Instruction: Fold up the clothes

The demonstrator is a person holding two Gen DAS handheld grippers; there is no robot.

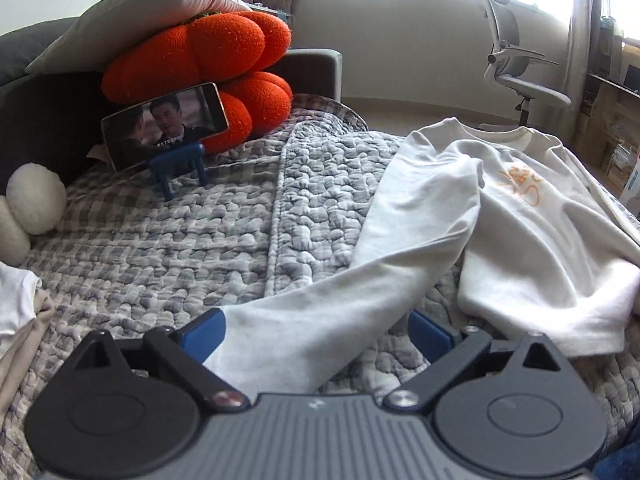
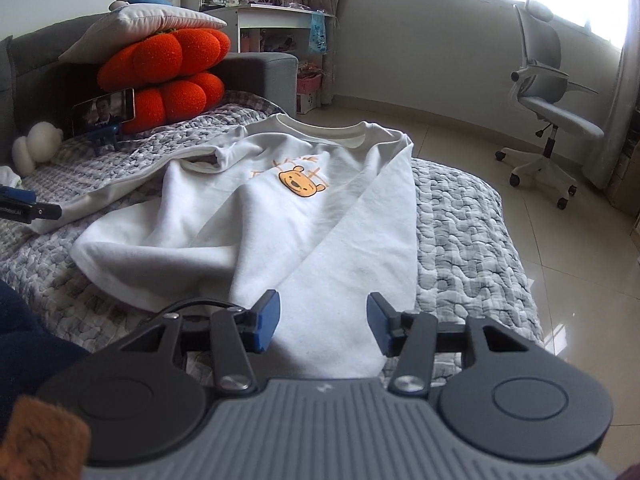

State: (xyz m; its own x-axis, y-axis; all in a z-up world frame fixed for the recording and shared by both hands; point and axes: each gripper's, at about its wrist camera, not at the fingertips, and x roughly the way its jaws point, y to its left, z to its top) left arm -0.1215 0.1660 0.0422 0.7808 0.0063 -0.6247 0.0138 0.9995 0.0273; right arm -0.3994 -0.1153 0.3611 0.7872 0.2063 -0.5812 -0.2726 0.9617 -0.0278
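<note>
Your white sweatshirt (image 2: 280, 216) lies spread on the bed's grey quilted blanket (image 1: 160, 248), collar at the far end, the bear print (image 2: 301, 182) facing up on its chest. Its body is bunched and partly folded over itself.

Your left tongs (image 1: 316, 334) stand wide open, with one long sleeve (image 1: 360, 272) running from the shoulder down between the blue pads — the cloth lies across the left pad (image 1: 204, 334), but nothing is pinched. In the right wrist view those tongs show only as a dark tip at the left edge, beside the sleeve's end.

Your right tongs (image 2: 322, 326) are also parted, less widely, and the other sleeve (image 2: 352, 280) passes between the pads (image 2: 266, 322) without being clamped; whether the pads touch the fabric is not clear.

At the far left, against the dark headboard, two orange pumpkin cushions (image 1: 208, 60) are stacked under a pale pillow (image 1: 132, 12), and a phone (image 1: 164, 130) leans on a blue stand in front of them. A grey office chair (image 2: 548, 108) sits on the tiled floor to the far right.
</note>
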